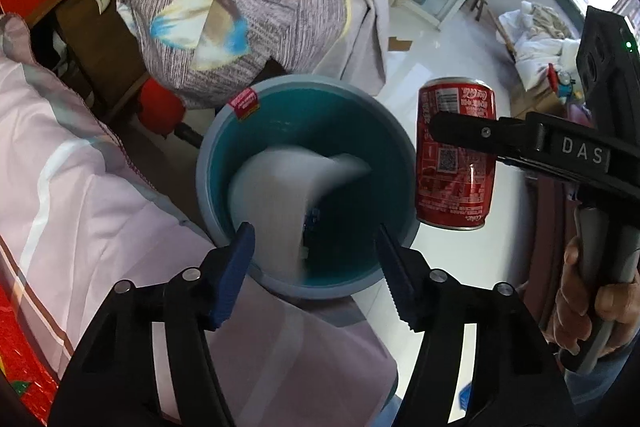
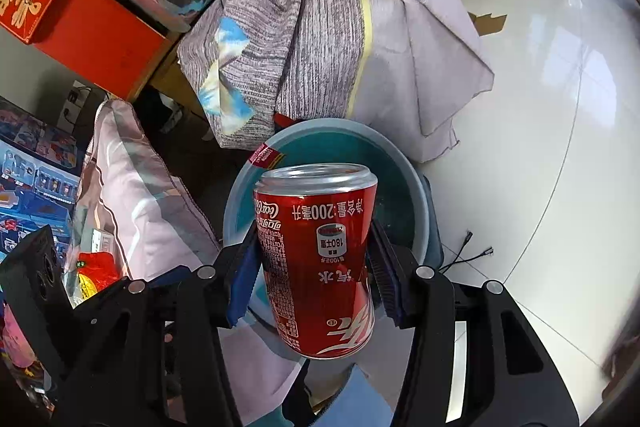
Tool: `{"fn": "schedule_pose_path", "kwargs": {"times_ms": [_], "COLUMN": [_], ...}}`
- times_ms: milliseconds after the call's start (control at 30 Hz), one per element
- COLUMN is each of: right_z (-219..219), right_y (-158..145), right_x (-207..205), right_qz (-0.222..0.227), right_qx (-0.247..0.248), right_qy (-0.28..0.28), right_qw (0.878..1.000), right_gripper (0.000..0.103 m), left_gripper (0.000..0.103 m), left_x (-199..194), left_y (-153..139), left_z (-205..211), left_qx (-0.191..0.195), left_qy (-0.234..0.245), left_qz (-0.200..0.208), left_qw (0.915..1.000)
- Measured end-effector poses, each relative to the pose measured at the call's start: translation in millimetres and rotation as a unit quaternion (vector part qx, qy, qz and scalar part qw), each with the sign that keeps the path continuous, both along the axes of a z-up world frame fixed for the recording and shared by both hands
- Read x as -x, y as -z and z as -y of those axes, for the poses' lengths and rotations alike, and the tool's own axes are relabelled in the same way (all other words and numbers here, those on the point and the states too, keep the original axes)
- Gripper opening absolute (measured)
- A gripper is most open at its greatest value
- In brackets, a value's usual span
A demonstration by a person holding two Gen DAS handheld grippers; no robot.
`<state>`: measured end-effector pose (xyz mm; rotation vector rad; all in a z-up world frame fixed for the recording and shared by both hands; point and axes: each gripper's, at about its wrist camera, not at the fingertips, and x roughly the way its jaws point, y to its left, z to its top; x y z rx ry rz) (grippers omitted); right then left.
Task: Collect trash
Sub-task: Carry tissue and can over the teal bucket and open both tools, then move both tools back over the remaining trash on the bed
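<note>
Over bin (image 1: pixel 224 131): right fingers (image 2: pixel 382 267) clamp can (image 2: pixel 320 259); left fingers (image 1: pixel 240 259) spread, empty.

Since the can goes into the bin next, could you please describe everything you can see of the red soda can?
The red soda can is a small aluminium drinks can with white Chinese lettering, a QR code and a silver rim. It is clamped across its middle by the right gripper, whose pads press its sides, and its wall looks slightly dented. It hangs in the air, slightly tilted, by the rim of the blue bucket, touching nothing else.
</note>
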<state>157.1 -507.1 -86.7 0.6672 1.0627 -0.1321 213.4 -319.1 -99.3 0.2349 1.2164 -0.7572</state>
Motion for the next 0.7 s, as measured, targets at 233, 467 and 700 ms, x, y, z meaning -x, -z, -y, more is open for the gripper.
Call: {"fn": "schedule_pose_path", "kwargs": {"times_ms": [233,467,700], "right_z": [-6,-13,-20], "right_y": [12,25,23], "right_x": [-12,-21,-20], "right_qz": [-0.014,-0.036,-0.05], "right_qx": [-0.003,-0.009,0.004], "right_qy": [-0.007,-0.014,-0.011], "right_qw": [1.0,0.999,0.999], "right_gripper": [0.05,0.064,0.079], "left_gripper": [0.078,0.088,0.091], "left_x": [-3,-3,0], "left_y": [-5,-14,-19], "left_z": [-15,-31,-43], "left_qx": [0.009,0.019,0.028], "left_qy": [-0.015,-0.029,-0.043], "left_qz": [0.001,0.008,0.004], "left_qw": [0.9998,0.9994,0.9987]}}
